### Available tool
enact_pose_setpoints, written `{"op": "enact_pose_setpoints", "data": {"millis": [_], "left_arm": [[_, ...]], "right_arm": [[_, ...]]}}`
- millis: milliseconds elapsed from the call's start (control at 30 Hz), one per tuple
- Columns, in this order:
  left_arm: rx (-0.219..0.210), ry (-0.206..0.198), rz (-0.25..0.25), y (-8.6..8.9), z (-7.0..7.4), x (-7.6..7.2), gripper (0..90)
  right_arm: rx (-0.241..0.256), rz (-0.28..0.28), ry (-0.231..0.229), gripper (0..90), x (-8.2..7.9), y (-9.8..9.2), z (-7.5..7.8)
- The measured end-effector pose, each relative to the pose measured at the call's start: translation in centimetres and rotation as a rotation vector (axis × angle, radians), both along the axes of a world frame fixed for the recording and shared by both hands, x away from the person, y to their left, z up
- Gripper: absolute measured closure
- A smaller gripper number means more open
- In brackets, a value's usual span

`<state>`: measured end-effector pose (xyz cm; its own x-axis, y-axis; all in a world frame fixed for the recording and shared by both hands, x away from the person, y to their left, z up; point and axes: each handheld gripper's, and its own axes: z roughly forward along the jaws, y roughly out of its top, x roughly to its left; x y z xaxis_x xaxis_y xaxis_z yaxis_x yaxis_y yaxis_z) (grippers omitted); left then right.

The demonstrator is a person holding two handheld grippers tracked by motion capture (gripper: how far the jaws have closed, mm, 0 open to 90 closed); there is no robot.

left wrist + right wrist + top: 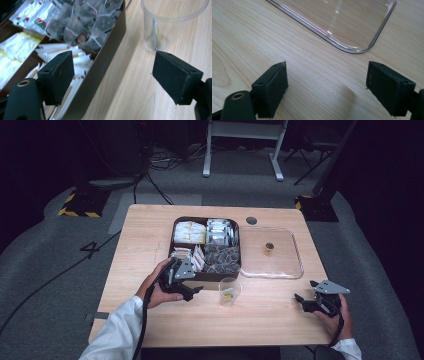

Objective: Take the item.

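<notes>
Our left gripper (pixel 113 75) hangs with jaws spread, empty, over the brown box's (pixel 110 47) near wall; ahead of it the clear cup (pixel 165 25) stands on bare wood, its rim cut off. Our right gripper (pixel 327 82), also spread, has open table before the clear lid's (pixel 362 50) rounded corner.

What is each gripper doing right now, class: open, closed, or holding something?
Left gripper: open, holding nothing, over the box edge near the cup.
Right gripper: open, holding nothing, above the table near the lid.
</notes>
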<state>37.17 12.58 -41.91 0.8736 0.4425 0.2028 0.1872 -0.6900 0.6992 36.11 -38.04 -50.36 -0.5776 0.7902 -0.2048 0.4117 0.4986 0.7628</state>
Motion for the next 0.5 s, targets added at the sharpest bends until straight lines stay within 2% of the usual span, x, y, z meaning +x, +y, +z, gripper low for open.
{"op": "enact_pose_setpoints", "data": {"millis": [200, 500], "left_arm": [[-0.004, -0.002, 0.041, 1.6, -0.6, -0.4, 18.5], [0.055, 0.002, 0.111, 4.1, -2.1, -0.8, 19.1]], "right_arm": [[0.0, 0.0, 0.0, 17.8, 0.0, 0.0, 0.0], [-0.001, 0.0, -0.001, 17.8, 0.0, 0.0, 0.0]]}}
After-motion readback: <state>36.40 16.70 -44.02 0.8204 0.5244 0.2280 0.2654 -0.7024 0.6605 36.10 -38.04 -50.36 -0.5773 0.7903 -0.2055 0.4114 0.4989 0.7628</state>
